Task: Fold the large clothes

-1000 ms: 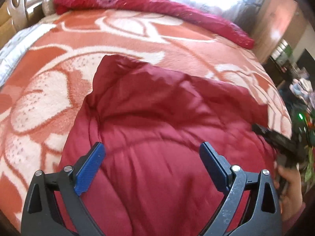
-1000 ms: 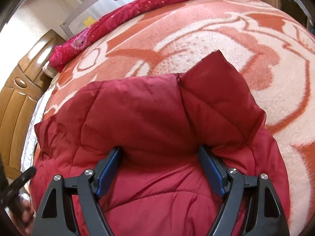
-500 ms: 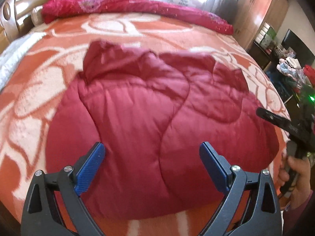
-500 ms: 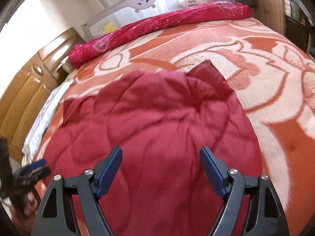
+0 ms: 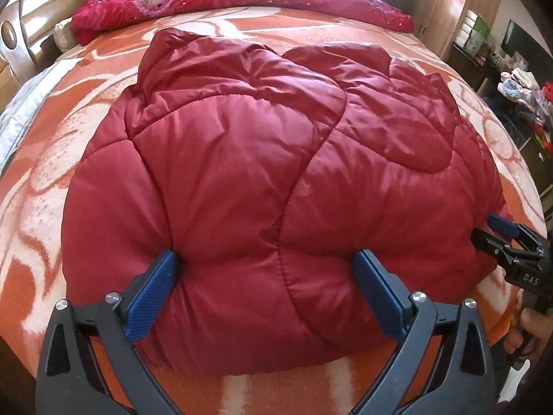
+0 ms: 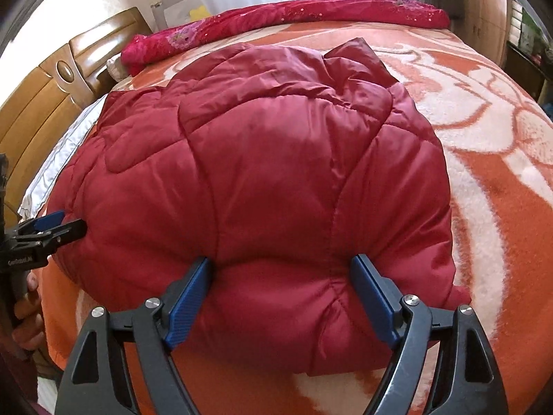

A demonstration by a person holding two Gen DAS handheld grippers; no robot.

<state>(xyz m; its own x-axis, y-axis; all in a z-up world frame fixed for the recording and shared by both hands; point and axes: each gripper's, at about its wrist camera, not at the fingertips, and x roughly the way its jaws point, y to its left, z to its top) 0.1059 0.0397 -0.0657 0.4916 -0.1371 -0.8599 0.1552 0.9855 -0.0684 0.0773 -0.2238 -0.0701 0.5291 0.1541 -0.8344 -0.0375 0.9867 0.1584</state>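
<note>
A wide bed fills both views, covered by an orange blanket (image 5: 449, 79) with large cream swirls. In the middle of it lies the biggest thing on the bed: a puffy dark red quilted jacket (image 5: 249, 173), folded into a rounded bundle with stitched seams curving across its top. Its near edge sits close to the foot of the bed, at six o'clock in each view; a peaked flap of the same red fabric stands up at its far edge, toward twelve o'clock.

Along the far side of the bed, at twelve o'clock, a long rolled crimson quilt (image 5: 242, 0) with small sparkles stretches from side to side. A wooden headboard (image 6: 45, 103) stands at ten o'clock in the right wrist view. In the left wrist view a wooden wardrobe (image 5: 446, 7) rises at one o'clock, and a heap of mixed clothes (image 5: 525, 93) lies at two o'clock, off the bed.

The left gripper (image 5: 269, 294) stands with its jaws spread wide at six o'clock, its blue pads (image 5: 152, 294) against the near edge of the jacket, a bulge of fabric between them. Whether the pads press or only rest there cannot be told. The right gripper (image 6: 283, 297) is likewise spread wide at six o'clock, with the jacket's near edge bulging between its blue pads (image 6: 186, 301); here too a grip cannot be told apart from mere contact.

Each gripper also shows at the side of the other's view, with a hand (image 5: 528, 328) on its handle, at four o'clock in the left view.
</note>
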